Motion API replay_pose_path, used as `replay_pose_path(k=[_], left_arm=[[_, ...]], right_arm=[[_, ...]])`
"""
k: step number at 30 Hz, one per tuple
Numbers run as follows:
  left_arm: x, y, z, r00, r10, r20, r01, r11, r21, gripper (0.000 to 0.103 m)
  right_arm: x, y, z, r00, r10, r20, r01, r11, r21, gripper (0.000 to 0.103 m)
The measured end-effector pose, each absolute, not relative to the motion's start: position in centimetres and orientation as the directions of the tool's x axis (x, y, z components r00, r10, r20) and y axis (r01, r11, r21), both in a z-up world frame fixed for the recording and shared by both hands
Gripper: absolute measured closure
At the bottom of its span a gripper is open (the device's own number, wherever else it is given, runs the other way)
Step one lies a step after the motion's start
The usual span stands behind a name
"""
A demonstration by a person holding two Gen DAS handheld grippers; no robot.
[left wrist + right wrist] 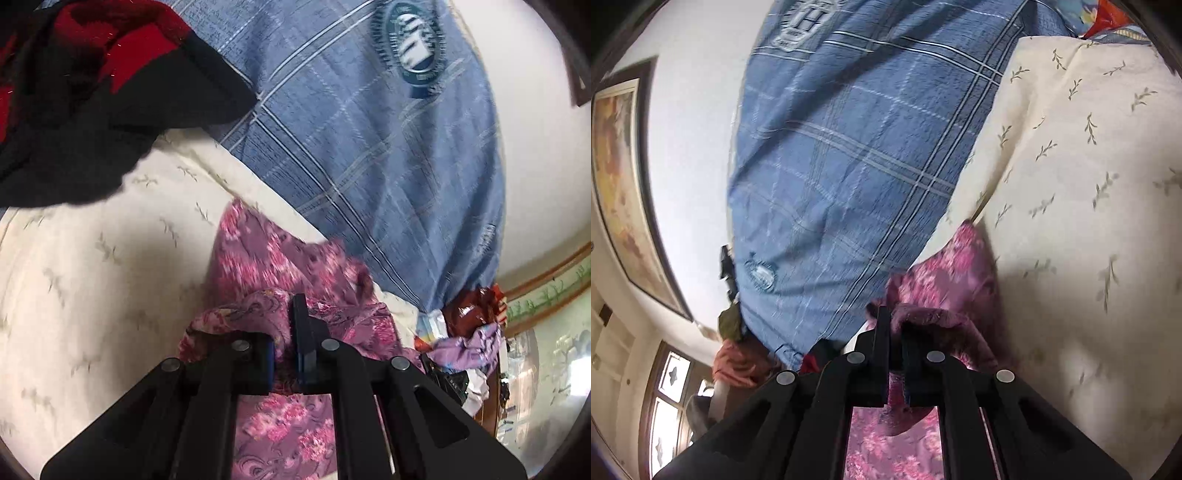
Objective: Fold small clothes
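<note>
A purple and pink floral garment (pixel 273 266) lies on the cream leaf-print bedsheet (pixel 92 266). My left gripper (pixel 286 332) is shut on a bunched edge of it, and cloth hangs below the fingers. In the right wrist view the same floral garment (pixel 956 266) is pinched by my right gripper (pixel 894 328), shut on another edge. The cloth drapes over the right fingers and hides their tips. Both views are tilted and blurred.
A blue checked cover with a round crest (pixel 369 129) lies beside the sheet and also shows in the right wrist view (pixel 842 147). A red and black garment (pixel 92 81) lies at the upper left. More clothes (pixel 469 332) are heaped at the bed's end. A framed picture (pixel 624 177) hangs on the wall.
</note>
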State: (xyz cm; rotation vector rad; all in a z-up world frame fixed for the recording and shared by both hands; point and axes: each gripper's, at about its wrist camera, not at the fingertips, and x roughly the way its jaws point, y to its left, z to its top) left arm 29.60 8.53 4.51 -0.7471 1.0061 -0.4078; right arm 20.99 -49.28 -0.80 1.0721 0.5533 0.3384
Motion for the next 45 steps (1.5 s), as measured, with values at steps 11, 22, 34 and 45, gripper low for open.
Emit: replay_pose_path(k=[11,22,34,45], left_arm=[[35.3,7.3,0.4,0.423,-0.603,-0.677,-0.113,0.706,-0.699,0.097],[36.9,9.1,-0.2,0.432,-0.685,-0.587,-0.177,0.574,-0.800,0.092],[36.1,11.0,1.2,0.393,-0.636,-0.664,-0.102,0.688,-0.719,0.031],[37.2,5.9,1.4,0.433,-0.499,-0.751,-0.004,0.832,-0.555,0.089]], right_arm=[[26.2,-49.5,-2.4,0.778,0.541,-0.319,0.092,0.404,0.910,0.079],[27.9,-49.5,0.1,0.821,0.490,-0.294,0.060,0.438,0.897,0.068],[26.2,-51.6,-1.6,0.790,0.412,-0.453,0.181,0.550,0.816,0.054],[29.9,-46.0,1.6,0.744,0.309,-0.593,0.093,0.831,0.549,0.096]])
